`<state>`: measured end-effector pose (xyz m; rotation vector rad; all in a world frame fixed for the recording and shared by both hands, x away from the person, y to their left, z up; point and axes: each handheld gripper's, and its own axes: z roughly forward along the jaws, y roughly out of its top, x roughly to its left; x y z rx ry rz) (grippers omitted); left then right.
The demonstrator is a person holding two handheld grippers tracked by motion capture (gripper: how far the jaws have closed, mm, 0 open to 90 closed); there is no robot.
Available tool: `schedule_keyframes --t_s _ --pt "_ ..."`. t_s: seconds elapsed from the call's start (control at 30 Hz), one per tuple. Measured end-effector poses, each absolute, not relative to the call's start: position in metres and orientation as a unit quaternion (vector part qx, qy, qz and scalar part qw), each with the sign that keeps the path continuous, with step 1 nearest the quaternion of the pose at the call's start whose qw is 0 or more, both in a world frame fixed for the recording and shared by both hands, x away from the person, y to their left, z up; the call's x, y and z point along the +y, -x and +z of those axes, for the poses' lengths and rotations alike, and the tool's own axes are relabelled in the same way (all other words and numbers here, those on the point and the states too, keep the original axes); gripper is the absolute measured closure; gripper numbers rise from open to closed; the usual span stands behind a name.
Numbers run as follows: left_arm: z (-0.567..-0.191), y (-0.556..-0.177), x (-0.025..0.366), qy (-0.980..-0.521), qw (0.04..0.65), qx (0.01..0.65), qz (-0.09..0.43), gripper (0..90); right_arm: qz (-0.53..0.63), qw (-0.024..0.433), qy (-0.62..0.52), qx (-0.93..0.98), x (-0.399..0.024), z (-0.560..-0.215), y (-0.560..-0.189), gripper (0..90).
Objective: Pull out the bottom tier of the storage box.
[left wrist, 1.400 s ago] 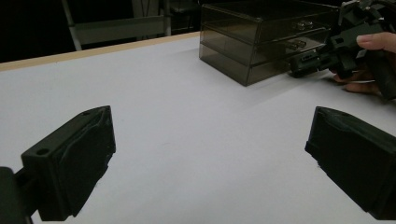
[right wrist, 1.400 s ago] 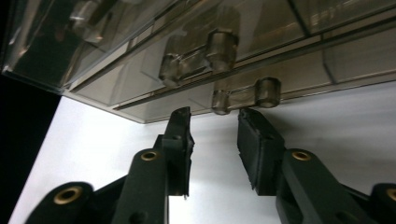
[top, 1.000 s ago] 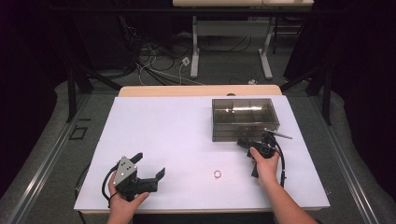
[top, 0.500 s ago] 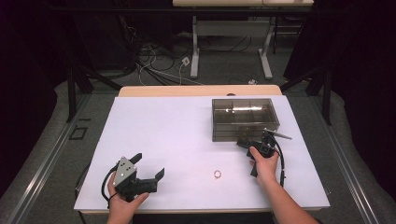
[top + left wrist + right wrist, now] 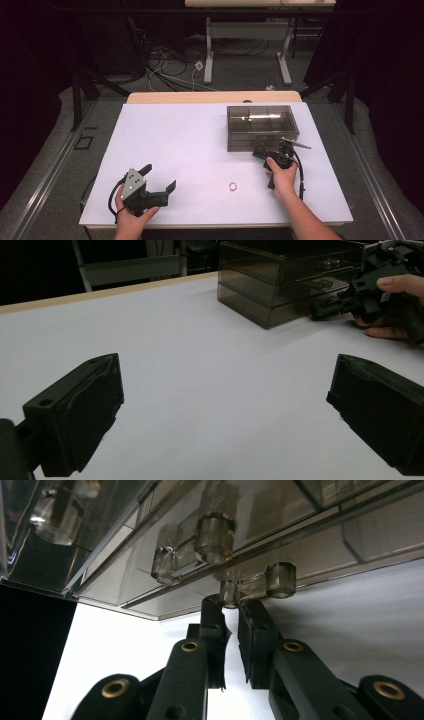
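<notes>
Left hand (image 5: 131,215): your forearm enters from the bottom edge at the near left corner of the bench (image 5: 190,145), hand wrapped around the tool's body, grey three-cornered plate on top.
Left claw (image 5: 161,178): your jaws stand wide apart with nothing between them, aimed across the white surface toward the far right; in the left gripper view (image 5: 225,410) bare benchtop lies between the two black pads.
Right hand (image 5: 282,177): your forearm reaches in from the lower right, hand extended forward, knuckles up, just in front of the drawer box (image 5: 261,126).
Right claw (image 5: 231,611): your jaws are drawn nearly together, tips at the lower drawer handle (image 5: 260,584); the handle's left post sits at the narrow gap, and you cannot tell for certain whether the pads press on it.
Drawer box: a smoky clear-plastic unit on the far right half of the bench, its front facing you; a second handle (image 5: 197,547) shows on the drawer above.
Small ring (image 5: 233,186): lies flat on the bench between your two hands, nearer the right one, apart from both.
</notes>
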<state>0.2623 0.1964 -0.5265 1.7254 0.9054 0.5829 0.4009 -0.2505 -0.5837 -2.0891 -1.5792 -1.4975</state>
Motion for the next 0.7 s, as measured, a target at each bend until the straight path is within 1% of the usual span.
schedule_keyframes --t_s 0.23,0.27,0.37,0.7 --pt "-0.5264 -0.2617 0.1966 -0.721 0.526 0.380 0.243 1.4 -0.495 0.061 0.690 -0.525 -0.2511 -0.5845 -0.4010 82.1" --pt "-0.5263 -0.2617 0.1968 -0.721 0.526 0.380 0.244 1.4 -0.493 0.068 0.689 -0.527 -0.2516 -0.5838 -0.4006 82.2" --pt "-0.5262 -0.2618 0.1971 -0.721 0.525 0.379 0.246 1.4 -0.492 0.059 0.688 -0.531 -0.2520 -0.5846 -0.4008 82.1" --pt "-0.5261 -0.2620 0.1968 -0.721 0.527 0.379 0.244 1.4 -0.494 0.074 0.686 -0.529 -0.2527 -0.5824 -0.3989 82.2"
